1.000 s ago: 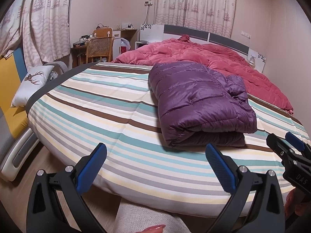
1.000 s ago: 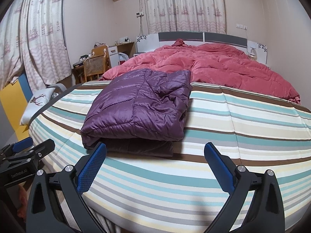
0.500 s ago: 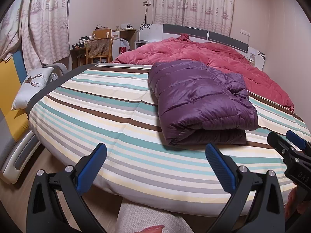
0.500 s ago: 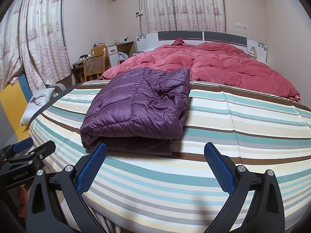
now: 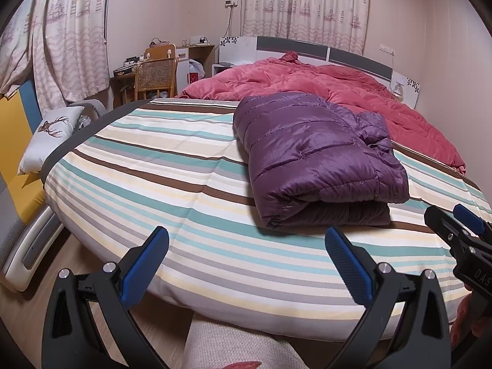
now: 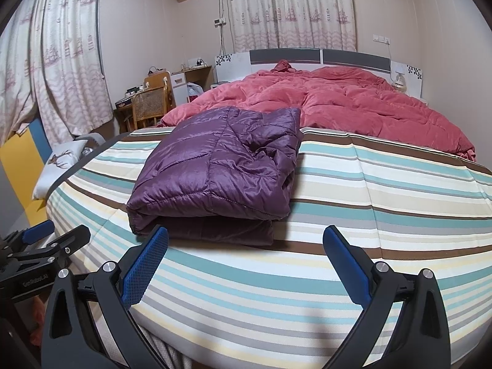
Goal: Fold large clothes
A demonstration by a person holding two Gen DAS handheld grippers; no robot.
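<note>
A purple quilted puffer jacket (image 5: 313, 156) lies folded in a thick rectangle on the striped bed sheet (image 5: 172, 184); it also shows in the right wrist view (image 6: 218, 172). My left gripper (image 5: 246, 261) is open and empty, held over the bed's near edge, short of the jacket and to its left. My right gripper (image 6: 244, 261) is open and empty, just in front of the jacket's near fold. Each gripper shows at the other view's edge: the right one (image 5: 461, 233), the left one (image 6: 46, 246).
A red duvet (image 6: 338, 104) is bunched at the head of the bed. A wicker chair (image 5: 153, 75) and a desk stand at the far left. A deer pillow (image 5: 50, 135) rests on a yellow sofa beside the bed. My knee (image 5: 227, 347) is below the bed edge.
Both grippers have drifted slightly closer to the bed and the jacket. The jacket has not moved and both grippers stay open.
</note>
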